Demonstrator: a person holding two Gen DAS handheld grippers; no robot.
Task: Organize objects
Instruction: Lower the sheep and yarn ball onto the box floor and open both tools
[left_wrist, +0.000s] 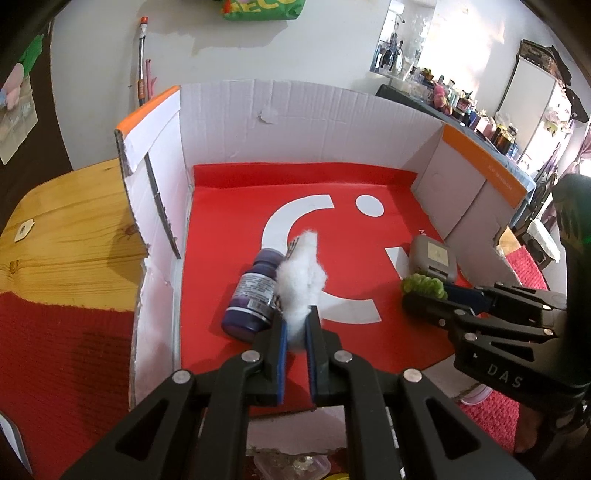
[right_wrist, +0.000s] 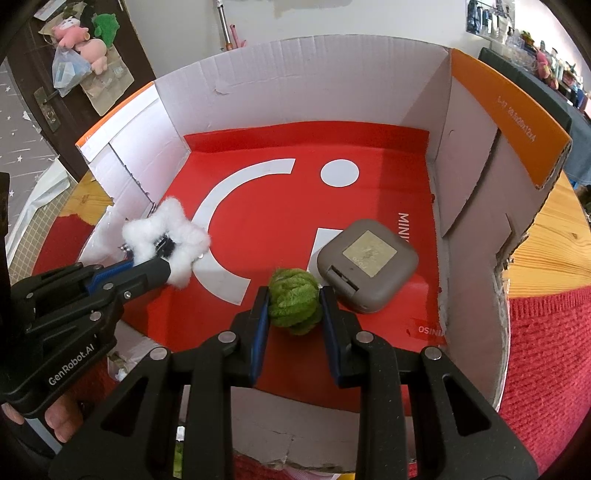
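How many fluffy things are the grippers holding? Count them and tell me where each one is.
2. The white fluffy star is clamped in the left gripper, beside the purple bottle. The green yarn ball is clamped in the right gripper, beside the grey case.

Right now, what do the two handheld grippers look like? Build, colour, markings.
Both are matte black plastic linkage frames with silver rivet pins and blue pads inside the fingers. The left gripper body reads "GenRobot.AI" in white; the right gripper shows "DAS". No cables or sleeves visible.
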